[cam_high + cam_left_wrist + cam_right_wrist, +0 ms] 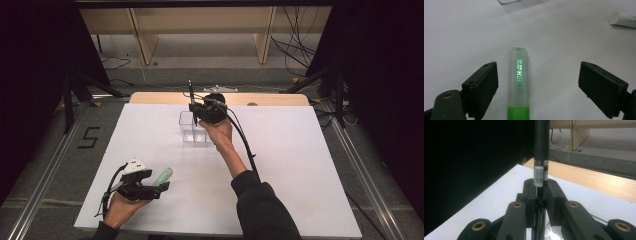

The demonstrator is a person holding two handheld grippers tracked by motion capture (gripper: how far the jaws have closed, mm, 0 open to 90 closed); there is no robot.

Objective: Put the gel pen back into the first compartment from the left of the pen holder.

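Status: sorting of pens into the clear container (pixel 195 131) looks partway through, judged from how things lie.

Your right hand-held gripper (pixel 196 111) has its jaws clamped on a black pen (pixel 541 150), held upright. In the high view the pen stands directly over the container, which sits just below the jaws. The pen's lower end is hidden behind the jaws, so whether it has entered the container cannot be told. Not yet released.

Your left hand-held gripper (pixel 161 187) has its jaws wide apart. The green highlighter (pixel 519 82) lies flat on the bench (pixel 300 165) between them, lengthwise along the jaw line, touching neither pad. Its capped end points away from the gripper, with the green end nearest the camera. Approach appears done; the grasp is not.

A white cylindrical item (pixel 622 19) lies on the bench well ahead and to the right of the left jaws; likely also awaiting pickup.

Left to do, by estimate: drop the pen, close on the highlighter, carry it to the container, then the white item.
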